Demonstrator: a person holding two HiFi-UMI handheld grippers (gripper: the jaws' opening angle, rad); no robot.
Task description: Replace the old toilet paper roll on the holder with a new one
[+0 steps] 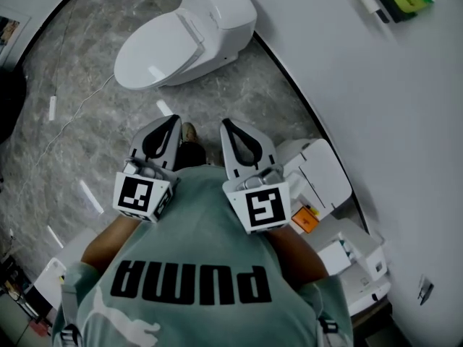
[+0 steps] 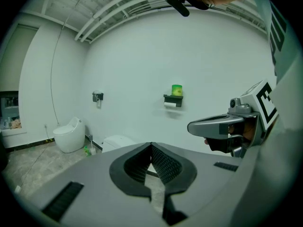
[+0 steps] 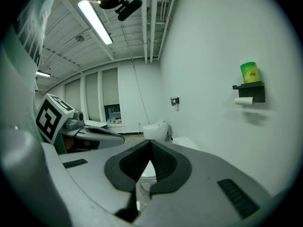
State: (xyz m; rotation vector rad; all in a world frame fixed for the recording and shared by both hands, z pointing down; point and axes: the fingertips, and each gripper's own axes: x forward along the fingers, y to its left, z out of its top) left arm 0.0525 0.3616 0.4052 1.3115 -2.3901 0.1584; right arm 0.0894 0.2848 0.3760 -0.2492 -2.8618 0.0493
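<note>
Head view: you hold the left gripper (image 1: 173, 121) and right gripper (image 1: 228, 125) side by side, near the toilet (image 1: 181, 38). Left gripper view: its jaws are clenched together, empty, with the toilet paper roll (image 2: 169, 106) under the wall holder (image 2: 173, 98) well ahead. Right gripper view: those jaws are likewise closed on nothing.

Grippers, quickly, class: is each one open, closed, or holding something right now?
Left gripper: closed, holding nothing.
Right gripper: closed, holding nothing.
</note>
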